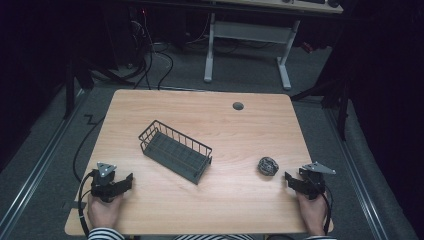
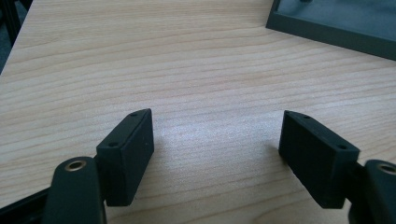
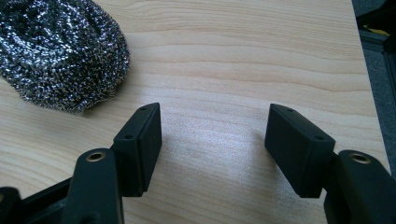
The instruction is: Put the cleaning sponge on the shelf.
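A dark wire basket (image 1: pixel 175 150) lies at an angle in the middle of the wooden table (image 1: pixel 200 115). A steel wool scourer (image 1: pixel 268 165) rests on the table to its right. My left gripper (image 1: pixel 126 182) sits near the front left edge, open, with bare wood between its jaws; the basket's base (image 2: pixel 336 23) is at the top right of the left gripper view. My right gripper (image 1: pixel 290 180) sits near the front right, open and empty, a little right of the scourer (image 3: pixel 60 56), which lies beyond its left jaw.
A round cable hole (image 1: pixel 238 106) is near the table's far edge. Beyond the table stand a white desk frame (image 1: pixel 247 45) and floor cables (image 1: pixel 150 60). The table's right edge (image 3: pixel 359 70) is close to my right gripper.
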